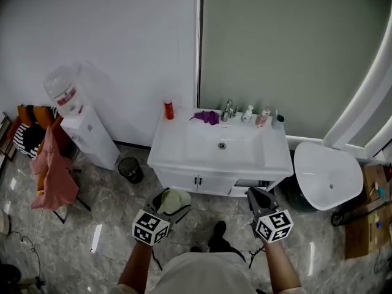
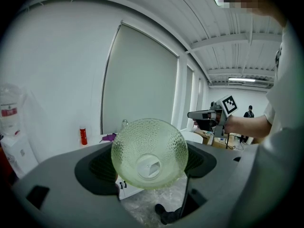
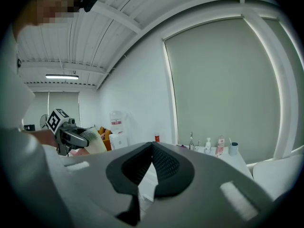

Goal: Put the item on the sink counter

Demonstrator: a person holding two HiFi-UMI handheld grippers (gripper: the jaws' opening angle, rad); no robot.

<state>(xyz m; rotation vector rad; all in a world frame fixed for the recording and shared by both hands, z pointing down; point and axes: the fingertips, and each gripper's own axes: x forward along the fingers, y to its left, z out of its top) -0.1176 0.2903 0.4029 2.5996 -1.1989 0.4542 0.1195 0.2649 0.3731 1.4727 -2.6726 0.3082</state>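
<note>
My left gripper is shut on a pale green dimpled glass bowl, held low in front of the white sink counter. In the left gripper view the bowl fills the gap between the two dark jaws, its base toward the camera. My right gripper hangs beside it, shut with nothing in it; in the right gripper view its pads meet. Both grippers are short of the counter's front edge, over the floor.
On the counter stand a red bottle, a purple cloth, a faucet, small bottles and a cup. A water dispenser and bin stand left, a white basin right.
</note>
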